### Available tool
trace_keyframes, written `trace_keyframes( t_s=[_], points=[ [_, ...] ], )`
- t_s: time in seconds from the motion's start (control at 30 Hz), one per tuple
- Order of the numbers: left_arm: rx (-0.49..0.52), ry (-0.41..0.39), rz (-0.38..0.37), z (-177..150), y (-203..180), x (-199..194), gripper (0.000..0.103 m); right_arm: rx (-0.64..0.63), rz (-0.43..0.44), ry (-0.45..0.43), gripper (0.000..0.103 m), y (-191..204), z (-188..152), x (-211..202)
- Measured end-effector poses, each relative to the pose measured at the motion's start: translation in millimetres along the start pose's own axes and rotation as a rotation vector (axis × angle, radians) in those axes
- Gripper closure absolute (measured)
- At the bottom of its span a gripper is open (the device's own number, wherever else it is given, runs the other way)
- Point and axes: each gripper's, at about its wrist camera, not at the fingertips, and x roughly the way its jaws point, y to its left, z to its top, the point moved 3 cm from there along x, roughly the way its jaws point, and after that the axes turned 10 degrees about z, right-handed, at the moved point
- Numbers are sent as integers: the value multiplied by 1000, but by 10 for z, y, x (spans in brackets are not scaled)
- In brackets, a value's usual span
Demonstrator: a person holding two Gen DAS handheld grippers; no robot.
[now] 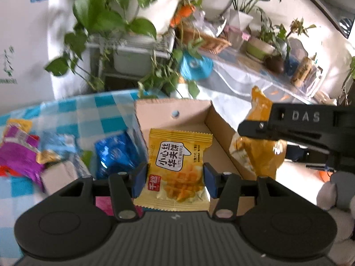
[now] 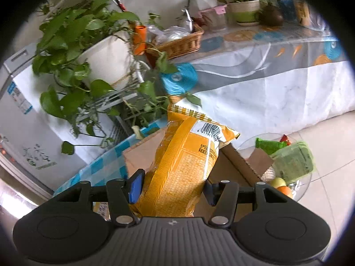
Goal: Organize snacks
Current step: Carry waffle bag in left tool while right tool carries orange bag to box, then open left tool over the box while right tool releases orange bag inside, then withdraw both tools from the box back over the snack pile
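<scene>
Left tongs [image 1: 175,178]: closed on the Little Waffle packet [image 1: 177,166], blue pads pressing its two side edges; the packet faces up at the camera, printed front showing.
Right tongs [image 2: 172,188]: closed on the orange snack bag [image 2: 184,166], which stands up between the pads with its barcode end far from the camera.
Right tongs, seen from the left wrist view: they come in from the right edge, and the orange snack bag hangs from them just to the right of the cardboard box.
Cardboard box [image 1: 175,115]: open-topped, brown, sitting on the checked surface; in the left wrist view it lies directly behind the Little Waffle packet, its far wall upright and a small round blue-white spot on that wall.
Checked surface [image 1: 73,110]: blue and white squares, spreading left of the box.
Blue packet [image 1: 115,153]: lies on the surface just left of the box, close to the left pad.
Purple packet [image 1: 20,153]: lies at the far left of the surface, among other blurred wrappers.
Glass bowl [image 2: 304,184]: near the right of the box in the right wrist view, holding green packs and round fruit.
Potted plants [image 2: 84,44]: far side, leafy vines trailing from a white pot on a rack.
Wicker basket [image 2: 182,42]: on a far table draped with a patterned cloth.
</scene>
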Motion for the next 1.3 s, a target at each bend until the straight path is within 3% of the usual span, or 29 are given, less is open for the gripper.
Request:
trace_keyframes(
  t_s=[0.17, 0.47, 0.53, 0.6, 0.67, 0.77, 1.3],
  points=[
    [5, 47, -8, -68, -125, 147, 50, 15, -21, 23, 42, -98, 5, 55],
    [39, 56, -16, -78, -304, 232, 49, 60, -49, 32, 42, -236, 38, 100],
    [53, 50, -9, -81, -322, 226, 42, 73, -54, 38, 41, -259, 34, 117],
    [57, 44, 17, -77, -316, 213, 24, 78, -55, 32, 39, -261, 37, 114],
    [53, 34, 25, -66, -299, 188, 20, 88, -43, 23, 26, -260, 43, 99],
    [65, 40, 41, -42, -288, 157, 11, 93, -38, 18, 21, -256, 46, 94],
    [25, -8, 101, 36, 198, -99, 10, 36, 27, 46, 14, -65, 0, 180]
  ],
)
